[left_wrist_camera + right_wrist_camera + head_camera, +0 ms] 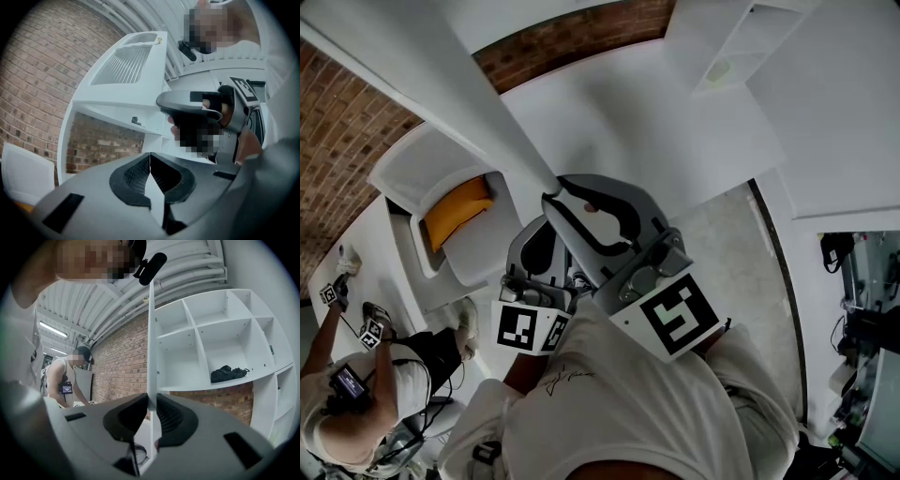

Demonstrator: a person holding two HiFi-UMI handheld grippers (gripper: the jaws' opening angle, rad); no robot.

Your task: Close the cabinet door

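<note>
The white cabinet door (459, 94) shows edge-on as a long thin panel, running from the upper left down to the middle of the head view. My right gripper (553, 199) is shut on its edge. In the right gripper view the door edge (151, 348) stands upright between the black pads. My left gripper (532, 251) sits just below and left of the right one, apart from the door. Its jaws (150, 157) are shut tip to tip on nothing. The white cabinet (211, 343) with open compartments stands behind the door.
A black bundle (228, 373) lies in one cabinet compartment. Another person (356, 394) bends over at the lower left, next to a white chair with an orange cushion (459, 211). A brick wall (347, 141) runs behind. Equipment (862, 319) crowds the right edge.
</note>
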